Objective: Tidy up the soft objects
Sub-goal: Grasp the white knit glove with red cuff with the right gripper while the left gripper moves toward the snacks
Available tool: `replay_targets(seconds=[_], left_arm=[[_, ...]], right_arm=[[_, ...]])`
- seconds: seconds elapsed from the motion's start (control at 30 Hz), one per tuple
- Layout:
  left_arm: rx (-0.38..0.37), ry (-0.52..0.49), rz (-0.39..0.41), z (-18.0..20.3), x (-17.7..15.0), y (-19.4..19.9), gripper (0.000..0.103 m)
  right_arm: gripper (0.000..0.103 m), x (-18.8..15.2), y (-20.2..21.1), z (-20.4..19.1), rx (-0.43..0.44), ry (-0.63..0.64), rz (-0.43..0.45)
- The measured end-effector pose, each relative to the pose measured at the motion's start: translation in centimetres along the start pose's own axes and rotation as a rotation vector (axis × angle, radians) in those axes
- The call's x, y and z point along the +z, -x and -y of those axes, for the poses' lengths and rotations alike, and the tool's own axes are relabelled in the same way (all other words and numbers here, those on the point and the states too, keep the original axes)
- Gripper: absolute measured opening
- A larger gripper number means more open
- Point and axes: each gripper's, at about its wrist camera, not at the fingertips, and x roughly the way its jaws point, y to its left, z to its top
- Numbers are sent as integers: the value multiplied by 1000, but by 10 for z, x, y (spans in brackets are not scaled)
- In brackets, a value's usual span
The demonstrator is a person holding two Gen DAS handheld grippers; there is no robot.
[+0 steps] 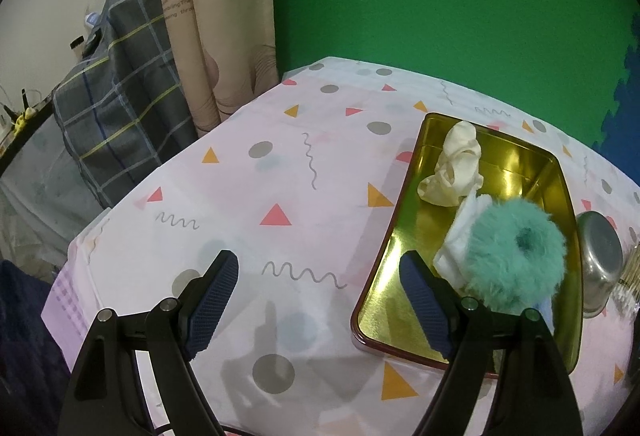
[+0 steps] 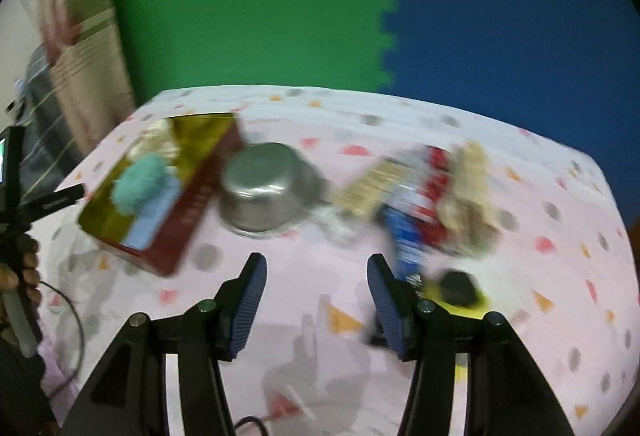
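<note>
Left claw [image 1: 318,300]: open wide, with nothing between its 2 blue pads. It hangs over the desk [image 1: 240,196], and its right finger is in front of the near end of the tin.
Right claw [image 2: 316,300]: open, with nothing between its pads. It hangs over a bare part of the desk. This picture is blurred.
Gold tin [image 1: 516,164]: a long box, gold inside and dark red outside. It lies flat on the desk, just right of the left claw.
Green fluffy ring [image 1: 516,256]: it sits in the near half of the tin, on top of the white cloth.
White cloth [image 1: 460,236]: it is folded and lies under the ring, in the tin.
Cream cloth [image 1: 456,168]: it is crumpled and lies at the far end of the tin.
Light blue cloth [image 2: 154,216]: it lies in the near end of the tin, beside the ring.
Metal bowl [image 2: 264,192]: it lies upside down on the desk, just beside the tin.
Pile of things [image 2: 432,196]: red, blue and tan things lie on the desk past the bowl. They are too blurred to tell apart.
Black and yellow thing [image 2: 460,290]: it lies near the right claw's right finger.
Hand [image 2: 20,276]: it shows at the left edge and holds a handle.
</note>
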Motion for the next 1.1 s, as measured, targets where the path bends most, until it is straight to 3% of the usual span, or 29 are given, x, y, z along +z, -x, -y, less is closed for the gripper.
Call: replay_targets(seconds=[0.17,0.5,0.87,1.1], left_arm=[[-2,-11,4,3,0,1,80],[-7,-68,22,15,-4,6,80],[-88,-114,60,27,-7,19,82],[-164,-164,59,49,-15,30,84]], right_arm=[[54,-23,11,54,-90,-74,-15],[54,-52,17,118,-201,-117,-29],[54,-53,-33,143,-97,-117,-93],[54,-47,-56,139,-21,-93,-73]])
